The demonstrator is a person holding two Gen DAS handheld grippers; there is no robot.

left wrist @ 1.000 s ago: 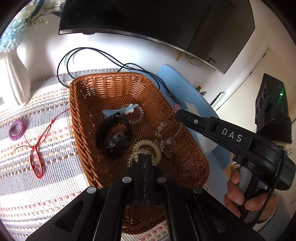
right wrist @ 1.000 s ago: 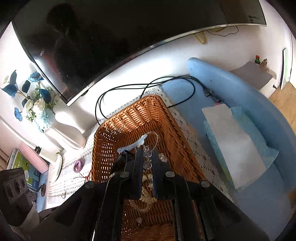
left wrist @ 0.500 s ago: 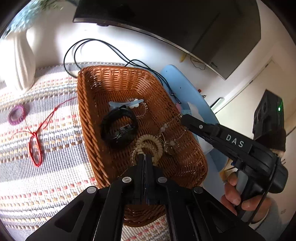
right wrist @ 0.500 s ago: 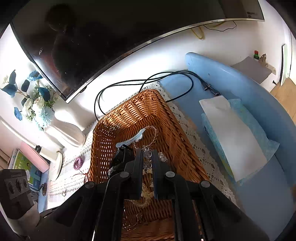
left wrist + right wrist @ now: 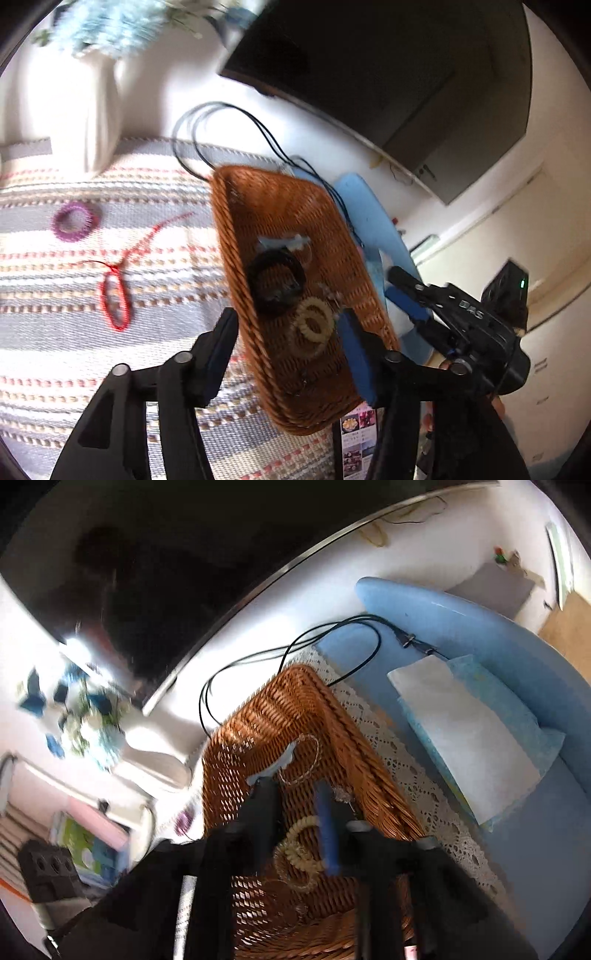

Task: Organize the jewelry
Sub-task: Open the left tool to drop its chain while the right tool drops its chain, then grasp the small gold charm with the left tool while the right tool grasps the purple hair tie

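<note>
A brown wicker basket (image 5: 354, 243) stands on a striped mat and shows in the right wrist view too (image 5: 343, 720). In it lie a black bracelet (image 5: 275, 280), a cream coil hair tie (image 5: 314, 326), a pale blue clip (image 5: 280, 242) and a thin chain (image 5: 306, 760). A red cord (image 5: 116, 295) and a purple coil hair tie (image 5: 74, 221) lie on the mat left of the basket. My left gripper (image 5: 288, 328) is open and empty above the basket's near end. My right gripper (image 5: 295, 805) is open and empty over the basket; it also shows in the left wrist view (image 5: 410, 291).
A white vase (image 5: 96, 114) with blue flowers stands at the back left of the mat (image 5: 92, 350). Black cables (image 5: 236, 122) loop behind the basket. A dark TV (image 5: 388, 74) hangs above. A blue surface (image 5: 480, 635) with a white cloth (image 5: 465, 731) lies right of the basket.
Both grippers have opened and pulled back from the basket. The chain that the right gripper held now lies in the basket. The left view has swung left, showing more of the mat.
</note>
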